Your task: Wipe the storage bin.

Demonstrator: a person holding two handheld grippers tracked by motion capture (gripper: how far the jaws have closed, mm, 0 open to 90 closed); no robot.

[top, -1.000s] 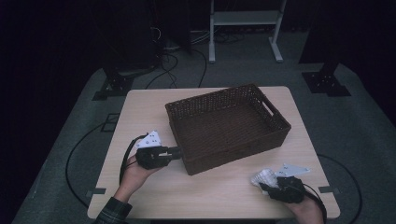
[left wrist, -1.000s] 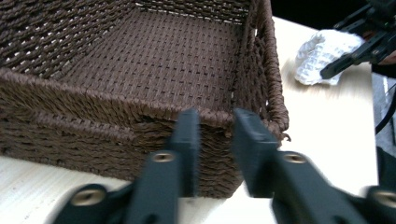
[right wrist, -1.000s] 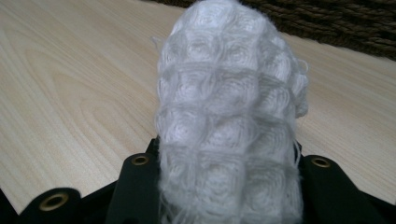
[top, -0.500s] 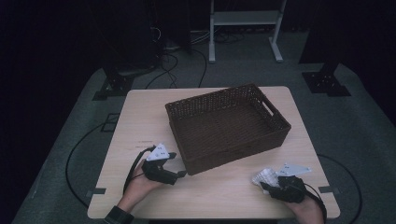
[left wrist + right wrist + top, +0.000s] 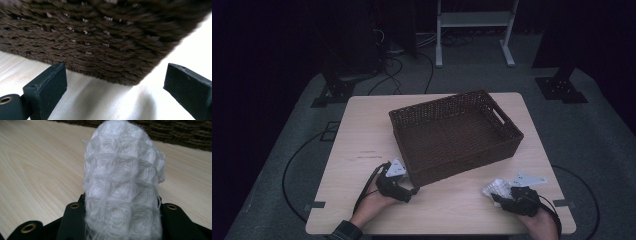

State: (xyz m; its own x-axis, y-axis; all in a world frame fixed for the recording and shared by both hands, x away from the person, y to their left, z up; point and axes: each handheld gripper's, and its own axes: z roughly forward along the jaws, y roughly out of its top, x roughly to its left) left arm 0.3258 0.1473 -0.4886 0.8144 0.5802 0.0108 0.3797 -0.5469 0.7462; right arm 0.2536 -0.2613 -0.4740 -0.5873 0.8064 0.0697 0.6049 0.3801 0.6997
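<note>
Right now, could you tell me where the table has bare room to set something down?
The widest bare stretch of table lies left of the wicker basket, up to the far left corner. A narrow strip runs in front of the basket, between the left gripper and the white knitted cloth in the right gripper. The near corners are crowded by hands.

White waffle-knit cloth (image 5: 122, 182) bunched upright, near table edge

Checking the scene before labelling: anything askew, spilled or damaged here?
Only the wicker basket stands out: it sits skewed to the table edges, and looks empty and intact. The white knitted cloth is bunched in the right hand-held gripper, not spilled. The left hand-held gripper, its jaws just opened, holds nothing at the basket's corner.
</note>
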